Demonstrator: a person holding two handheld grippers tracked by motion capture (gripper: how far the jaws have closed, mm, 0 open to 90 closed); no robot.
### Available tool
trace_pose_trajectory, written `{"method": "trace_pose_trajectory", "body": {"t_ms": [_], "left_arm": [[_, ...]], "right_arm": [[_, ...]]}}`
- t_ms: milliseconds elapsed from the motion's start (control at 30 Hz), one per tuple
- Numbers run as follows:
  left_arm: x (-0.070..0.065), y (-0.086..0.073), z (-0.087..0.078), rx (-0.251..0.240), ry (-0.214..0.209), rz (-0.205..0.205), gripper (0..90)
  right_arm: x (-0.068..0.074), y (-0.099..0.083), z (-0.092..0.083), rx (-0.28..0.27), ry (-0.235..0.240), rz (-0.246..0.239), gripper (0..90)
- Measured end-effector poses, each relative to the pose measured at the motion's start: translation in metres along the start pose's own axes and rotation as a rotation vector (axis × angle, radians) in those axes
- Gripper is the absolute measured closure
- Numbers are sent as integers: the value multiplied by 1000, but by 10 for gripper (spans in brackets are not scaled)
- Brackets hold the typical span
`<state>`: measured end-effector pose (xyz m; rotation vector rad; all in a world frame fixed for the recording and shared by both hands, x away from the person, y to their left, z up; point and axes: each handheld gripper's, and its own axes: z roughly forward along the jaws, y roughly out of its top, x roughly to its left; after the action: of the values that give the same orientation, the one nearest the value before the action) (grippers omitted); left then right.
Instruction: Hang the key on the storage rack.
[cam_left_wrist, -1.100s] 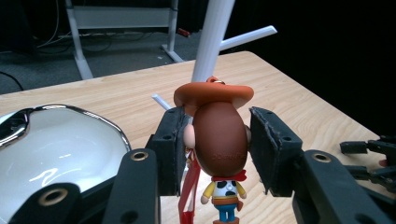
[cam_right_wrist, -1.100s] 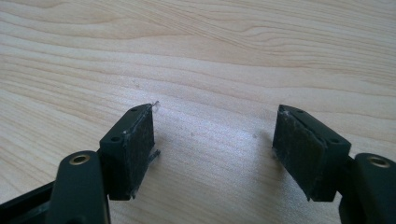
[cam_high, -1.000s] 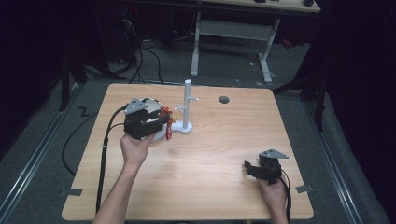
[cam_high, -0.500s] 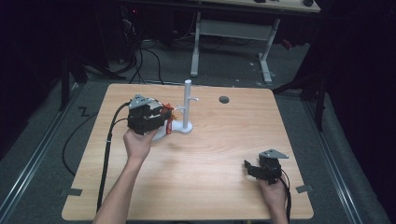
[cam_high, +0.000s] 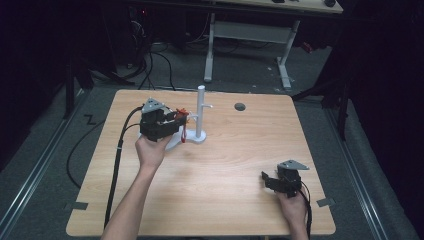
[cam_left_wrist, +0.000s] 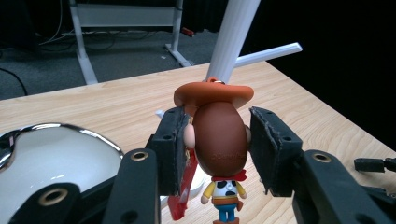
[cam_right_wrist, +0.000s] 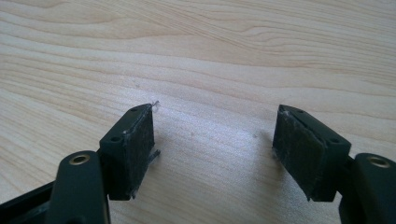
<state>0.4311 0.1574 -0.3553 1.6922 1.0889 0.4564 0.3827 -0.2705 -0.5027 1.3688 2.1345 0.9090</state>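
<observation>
1. Dark room all around, with a light wooden table in the middle and grey floor on both sides
2. On the left side of the table is the left gripper, with a person's hand around it and a black cable trailing from it
3. This gripper has crept a little nearer to the white stand than it was a second ago, and the toy has come up a bit with it. I think that means the toy is about to be hung up
4. Its jaws are clamped on a little cowboy toy. One pad presses each side of the toy's brown head, just under the orange hat
5. The toy hangs above the table, just beside the stand. A red strap hangs down next to it
6. Close on the right of the toy is the white stand, a tall post on a round foot. A thin white peg sticks out from the post, behind the hat
7. The small ring on top of the hat is near the post but not yet on the peg, so the toy is not hung up yet
8. Farther right, near the front edge, is the right gripper. It has not moved. Its jaws are wide apart over bare wood, with nothing between them
</observation>
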Motion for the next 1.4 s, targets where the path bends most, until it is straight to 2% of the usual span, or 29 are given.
{"method": "trace_pose_trajectory", "body": {"t_ms": [367,900,1033,1400], "left_arm": [[-5,2,9,10,-14,3,571],[-13,-7,19,46,-14,37,571],[-10,-5,17,26,-21,14,571],[-8,-1,9,10,-4,15,572]], "right_arm": [[0,0,0,0,1,0,297],[0,0,0,0,1,0,297],[0,0,0,0,1,-1,297],[0,0,0,0,1,-3,297]]}}
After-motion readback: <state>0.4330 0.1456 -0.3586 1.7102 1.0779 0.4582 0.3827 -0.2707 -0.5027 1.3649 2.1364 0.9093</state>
